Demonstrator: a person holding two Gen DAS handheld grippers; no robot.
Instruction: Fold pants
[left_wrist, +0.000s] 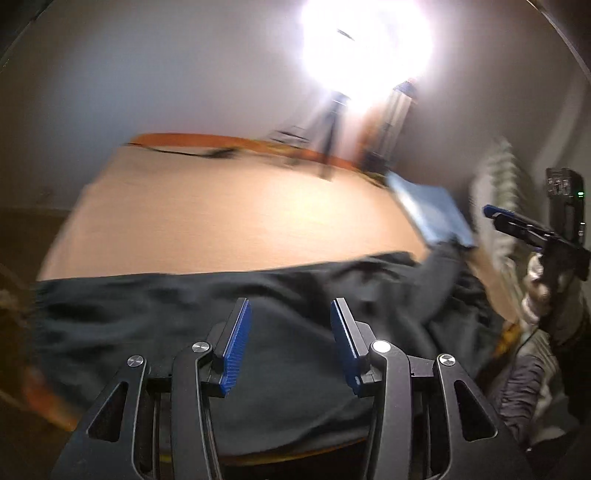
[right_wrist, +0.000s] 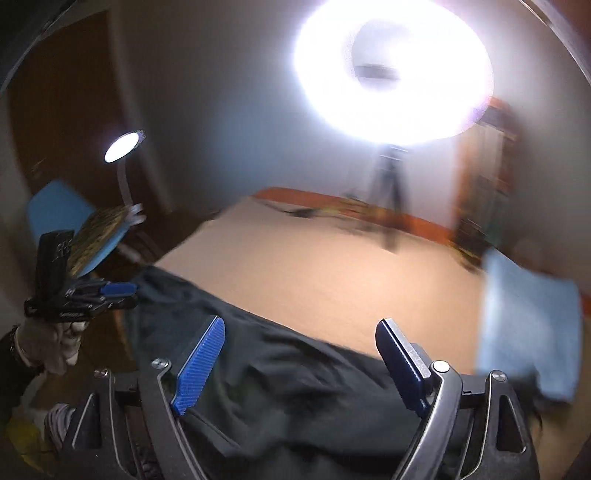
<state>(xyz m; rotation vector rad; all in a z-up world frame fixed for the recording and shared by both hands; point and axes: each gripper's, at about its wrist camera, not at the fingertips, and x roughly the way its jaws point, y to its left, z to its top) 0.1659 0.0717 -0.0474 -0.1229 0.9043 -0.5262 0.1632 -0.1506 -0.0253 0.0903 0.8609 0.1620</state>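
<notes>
**Both grippers held open above the dark pants on the tan table**

The left gripper (left_wrist: 291, 314) hangs over the cloth with its blue pads (left_wrist: 236, 343) parted and nothing between them; only dark fabric shows through the gap, lying below. The right gripper (right_wrist: 299, 334) stands wider still, its two blue pads (right_wrist: 201, 363) well apart and likewise empty, tilted down toward the same cloth.

The pants (left_wrist: 221, 314), black or very dark green, lie spread in a rumpled band along the near edge of the table (left_wrist: 229, 221), running from the left side across to the right, where one part trails off toward the table's corner. The tan tabletop beyond them is bare up to its far edge.

A folded light blue cloth (right_wrist: 528, 325) rests on the right side of the table, just beside the end of the pants. Each wrist view catches the other gripper at its margin, held in a gloved hand (right_wrist: 48, 343).

Behind the table a ring light (right_wrist: 391, 70) glares on a tripod (right_wrist: 388, 199) before a pale wall. A small lamp (right_wrist: 122, 147) and a blue chair (right_wrist: 62, 218) stand to the left. Much of the background is blurred.
</notes>
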